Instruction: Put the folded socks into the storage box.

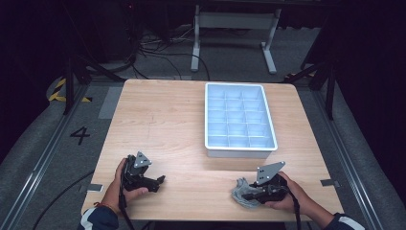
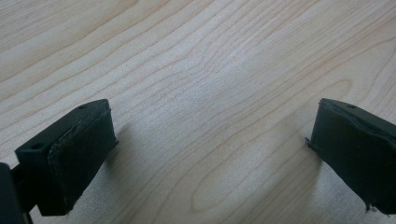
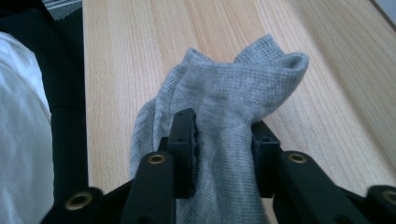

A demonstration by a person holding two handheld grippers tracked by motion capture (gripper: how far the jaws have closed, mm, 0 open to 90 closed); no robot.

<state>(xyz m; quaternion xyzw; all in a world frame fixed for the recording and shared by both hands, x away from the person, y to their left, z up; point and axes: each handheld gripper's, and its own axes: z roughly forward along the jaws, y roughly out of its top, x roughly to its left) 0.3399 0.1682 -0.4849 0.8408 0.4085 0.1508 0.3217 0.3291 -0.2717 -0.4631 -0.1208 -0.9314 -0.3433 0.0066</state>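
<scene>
A grey knitted sock (image 3: 224, 116) lies bunched on the wooden table (image 1: 177, 120) near its front right edge, seen in the high view as a grey heap (image 1: 241, 194). My right gripper (image 3: 223, 135) is shut on the sock, both black pads pressing into the fabric. In the high view that gripper (image 1: 245, 195) points left, held by a hand. My left gripper (image 2: 212, 154) stands open over bare wood with nothing between its pads; in the high view it (image 1: 162, 181) rests at the front left, pointing right.
A pale blue tray (image 1: 207, 120) divided into several compartments sits at the table's back right. Dark floor with cables and a white stand's legs (image 1: 234, 28) lie beyond the table. A white sleeve (image 3: 21, 140) shows at the left of the right gripper view.
</scene>
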